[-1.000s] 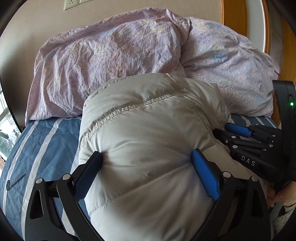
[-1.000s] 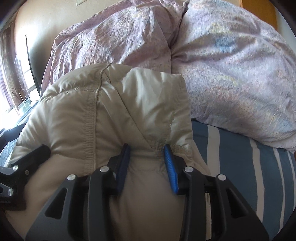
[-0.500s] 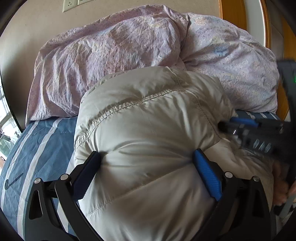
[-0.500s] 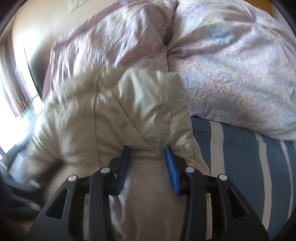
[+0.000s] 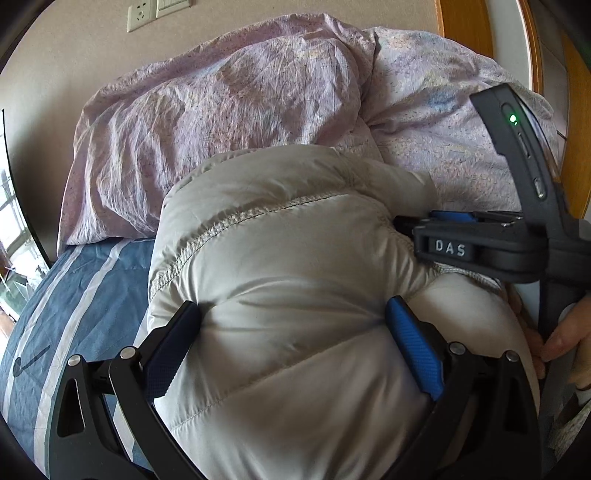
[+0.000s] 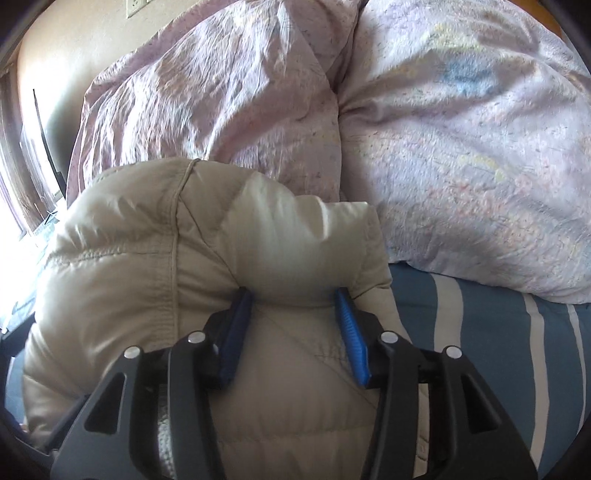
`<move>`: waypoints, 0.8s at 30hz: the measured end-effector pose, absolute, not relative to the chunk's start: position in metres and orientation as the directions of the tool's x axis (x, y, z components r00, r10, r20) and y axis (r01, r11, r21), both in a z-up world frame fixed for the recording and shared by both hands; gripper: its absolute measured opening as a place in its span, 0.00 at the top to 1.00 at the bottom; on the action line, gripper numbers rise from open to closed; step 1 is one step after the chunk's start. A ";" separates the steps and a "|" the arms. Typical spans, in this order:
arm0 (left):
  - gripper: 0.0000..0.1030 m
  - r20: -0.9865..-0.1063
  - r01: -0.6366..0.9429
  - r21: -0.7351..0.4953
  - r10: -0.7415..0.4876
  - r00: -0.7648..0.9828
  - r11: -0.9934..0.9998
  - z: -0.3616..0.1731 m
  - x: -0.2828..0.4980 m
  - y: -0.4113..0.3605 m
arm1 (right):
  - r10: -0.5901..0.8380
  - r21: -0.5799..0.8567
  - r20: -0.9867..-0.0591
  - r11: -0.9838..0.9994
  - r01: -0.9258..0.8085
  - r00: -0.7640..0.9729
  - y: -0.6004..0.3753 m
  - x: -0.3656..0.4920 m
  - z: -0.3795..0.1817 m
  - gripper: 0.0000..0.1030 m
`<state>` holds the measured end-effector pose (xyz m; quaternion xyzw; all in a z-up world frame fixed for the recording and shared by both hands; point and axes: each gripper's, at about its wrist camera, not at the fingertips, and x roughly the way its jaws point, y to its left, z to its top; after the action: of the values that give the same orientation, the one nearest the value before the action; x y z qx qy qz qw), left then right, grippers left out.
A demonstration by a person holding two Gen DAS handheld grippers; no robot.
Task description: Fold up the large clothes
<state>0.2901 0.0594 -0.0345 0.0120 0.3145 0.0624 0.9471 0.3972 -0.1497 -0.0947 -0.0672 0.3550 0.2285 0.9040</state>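
A pale grey-beige puffer jacket (image 5: 280,258) lies bundled on the bed. My left gripper (image 5: 291,332) has its jaws wide apart, with a thick fold of the jacket bulging between the blue pads. My right gripper (image 6: 295,321) grips a fold of the same jacket (image 6: 147,266) between its blue pads, jaws partly apart around the padding. The right gripper (image 5: 480,243) also shows in the left wrist view at the jacket's right side, with a hand behind it.
Two lilac pillows (image 5: 229,110) (image 6: 461,140) lie against the wall just behind the jacket. The bed has a blue sheet with white stripes (image 5: 74,288) (image 6: 498,332). A wooden frame (image 5: 465,29) stands at the far right, a window at the left.
The jacket bundle has sunk lower toward the bed, showing more of the pillows. The right gripper has opened wider on its fold and turned at the jacket's right side.
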 end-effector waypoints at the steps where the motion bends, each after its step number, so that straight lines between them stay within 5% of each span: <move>1: 0.03 -0.588 -0.114 0.066 0.131 0.798 0.991 -0.035 0.289 0.058 | 0.371 0.044 -0.668 0.885 -0.463 0.645 -0.149 0.397 -0.097 0.53; 13: 0.03 -0.560 -0.126 0.066 0.141 0.816 0.990 -0.037 0.286 0.058 | 0.453 0.167 -0.633 0.872 -0.460 0.628 -0.187 0.372 -0.083 0.48; 24: 0.03 -0.550 -0.141 0.081 0.162 0.819 0.987 -0.039 0.286 0.053 | 0.386 0.050 -0.622 0.888 -0.457 0.681 -0.179 0.361 -0.104 0.39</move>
<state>0.2862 0.0530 -0.0394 0.0183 0.2899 0.0796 0.9536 0.3614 -0.1785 -0.1037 -0.0546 0.3262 0.2302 0.9152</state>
